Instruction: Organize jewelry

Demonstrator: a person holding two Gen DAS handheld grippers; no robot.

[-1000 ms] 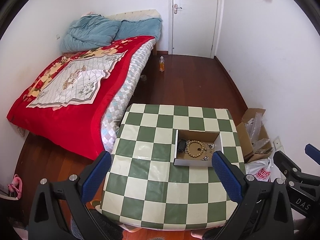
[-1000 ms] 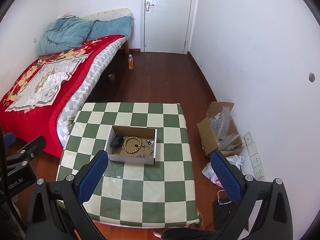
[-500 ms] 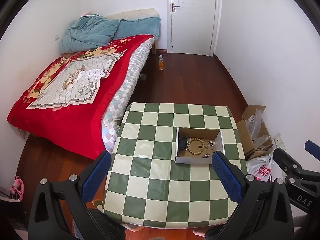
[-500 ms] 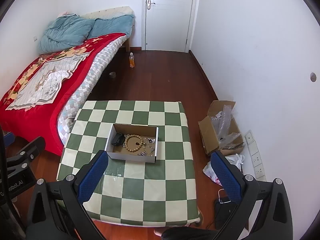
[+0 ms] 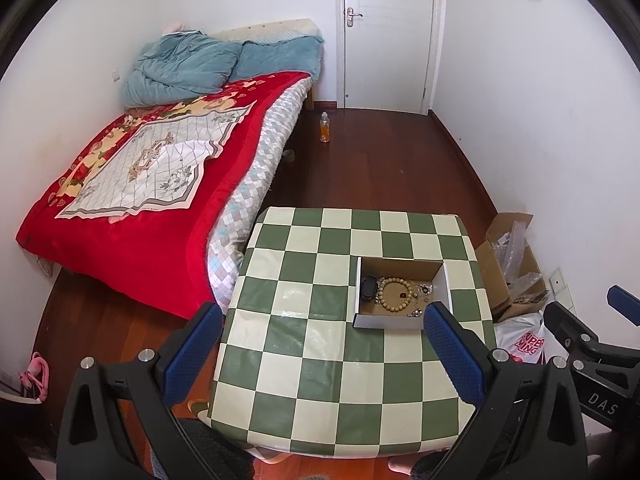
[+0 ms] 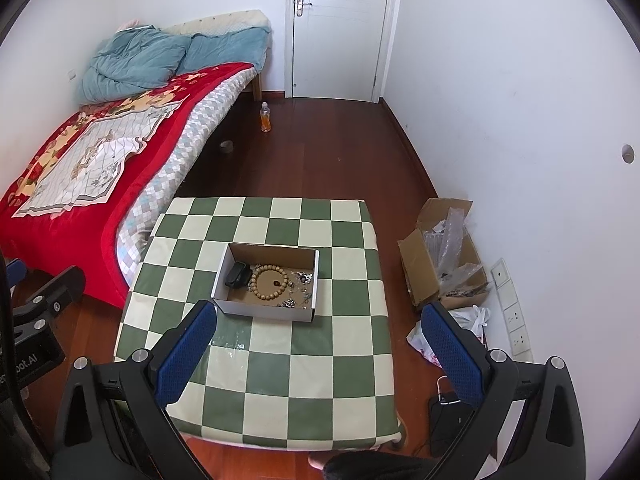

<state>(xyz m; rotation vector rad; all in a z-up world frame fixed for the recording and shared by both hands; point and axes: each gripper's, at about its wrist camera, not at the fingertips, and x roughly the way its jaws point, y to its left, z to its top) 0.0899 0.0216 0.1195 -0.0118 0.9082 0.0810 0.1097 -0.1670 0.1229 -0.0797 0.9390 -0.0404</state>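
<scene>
A small open cardboard box (image 5: pixel 400 322) stands on the green-and-cream checkered table (image 5: pixel 320 360). It holds a wooden bead bracelet (image 5: pixel 395 294), a black item (image 5: pixel 369 285) and small silver pieces (image 5: pixel 424 290). The box (image 6: pixel 264 310), bracelet (image 6: pixel 269 282) and black item (image 6: pixel 236 274) also show in the right wrist view. My left gripper (image 5: pixel 320 344) is open and empty, high above the table's near side. My right gripper (image 6: pixel 318 340) is open and empty, also high above the table (image 6: pixel 280 380).
A bed with a red quilt (image 5: pixel 140 200) stands left of the table. An open carton with plastic wrap (image 6: pixel 444 256) and a white bag (image 6: pixel 468 320) lie on the wooden floor to the right, by the wall. A bottle (image 6: pixel 265 118) stands on the floor before the door.
Both grippers have risen and drawn back a little, so the table and box look slightly smaller and lower. Nothing on the table moved.
</scene>
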